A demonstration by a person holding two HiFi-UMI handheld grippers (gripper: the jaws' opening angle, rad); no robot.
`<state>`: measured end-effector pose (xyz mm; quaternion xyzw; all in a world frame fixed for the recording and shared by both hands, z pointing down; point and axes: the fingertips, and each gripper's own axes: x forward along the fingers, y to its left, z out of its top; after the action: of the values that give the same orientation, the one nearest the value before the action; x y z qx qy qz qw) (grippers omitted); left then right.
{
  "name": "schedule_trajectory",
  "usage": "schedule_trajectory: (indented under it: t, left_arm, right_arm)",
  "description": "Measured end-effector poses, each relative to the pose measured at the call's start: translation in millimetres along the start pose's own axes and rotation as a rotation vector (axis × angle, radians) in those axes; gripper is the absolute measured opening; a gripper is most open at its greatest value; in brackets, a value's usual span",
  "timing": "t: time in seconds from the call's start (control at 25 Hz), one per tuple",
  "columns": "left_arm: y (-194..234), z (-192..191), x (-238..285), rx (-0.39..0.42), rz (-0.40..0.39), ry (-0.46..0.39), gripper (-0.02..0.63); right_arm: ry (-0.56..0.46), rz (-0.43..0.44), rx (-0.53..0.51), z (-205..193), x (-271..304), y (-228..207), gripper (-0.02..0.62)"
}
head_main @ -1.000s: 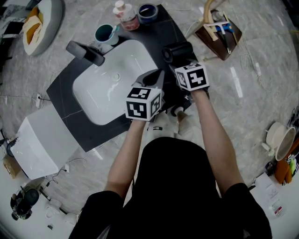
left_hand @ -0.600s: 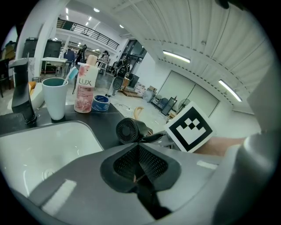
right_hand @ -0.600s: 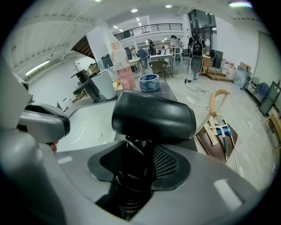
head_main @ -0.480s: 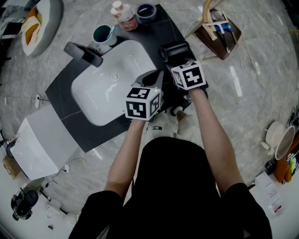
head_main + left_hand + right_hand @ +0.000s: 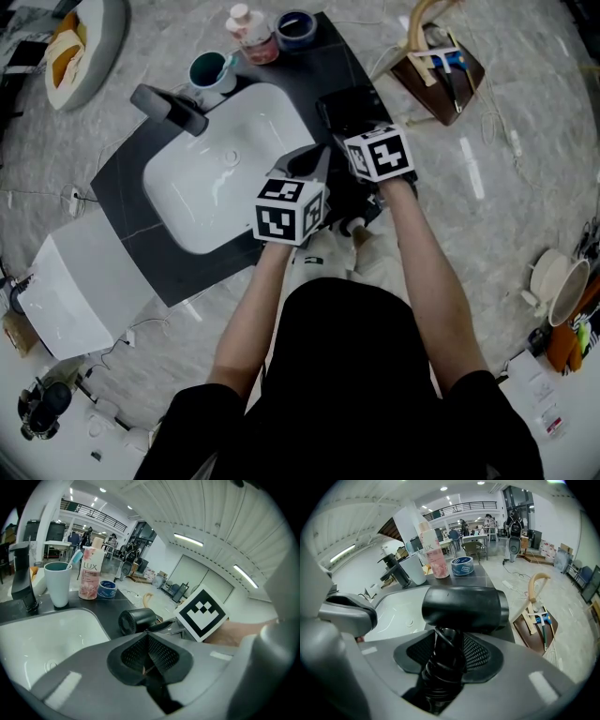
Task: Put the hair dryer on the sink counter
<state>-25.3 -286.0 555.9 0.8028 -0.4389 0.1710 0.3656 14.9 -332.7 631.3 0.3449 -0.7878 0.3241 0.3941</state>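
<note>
The black hair dryer (image 5: 349, 105) lies over the dark sink counter (image 5: 141, 187) at the right of the white basin (image 5: 225, 164); I cannot tell if it touches the counter. My right gripper (image 5: 364, 131) is shut on its handle (image 5: 445, 667), and the barrel (image 5: 464, 606) sits crosswise just past the jaws. My left gripper (image 5: 312, 161) hovers over the basin's near right rim, shut with nothing between its fingers. In the left gripper view, beyond the gripper (image 5: 149, 656), the hair dryer (image 5: 136, 620) is seen from its rear grille.
A black faucet (image 5: 171, 106), a teal cup (image 5: 208, 67), a pink bottle (image 5: 251, 30) and a blue roll (image 5: 296, 26) stand along the counter's far side. A wooden tool tray (image 5: 439, 70) sits on the floor to the right, a white box (image 5: 80, 291) to the left.
My right gripper has carried the hair dryer a little left and lower toward the counter. The left gripper has hardly moved.
</note>
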Motion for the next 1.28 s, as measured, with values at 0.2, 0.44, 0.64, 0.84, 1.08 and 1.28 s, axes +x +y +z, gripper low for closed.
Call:
schedule_trajectory:
  t: [0.2, 0.44, 0.64, 0.84, 1.08, 1.28]
  left_arm:
    - [0, -1, 1, 0.006, -0.002, 0.002, -0.002]
    - [-2, 0, -4, 0.012, -0.003, -0.002, -0.002]
    - [-6, 2, -7, 0.014, 0.002, -0.008, -0.002]
    - [-21, 4, -11, 0.024, 0.001, -0.019, -0.002]
    - [-45, 3, -12, 0.036, 0.027, -0.033, -0.002]
    - [-79, -2, -19, 0.047, 0.049, -0.045, -0.002]
  right_arm:
    - [0.001, 0.013, 0.005, -1, 1, 0, 0.19]
    - [-0.016, 0.005, 0.002, 1, -9, 0, 0.19]
    - [-0.046, -0.006, -0.002, 0, -29, 1, 0.189]
    - [-0.095, 0.005, -0.015, -1, -54, 4, 0.184]
    - [-0.124, 0.038, -0.051, -12, -84, 4, 0.149]
    - [-0.157, 0.066, -0.079, -29, -114, 5, 0.108]
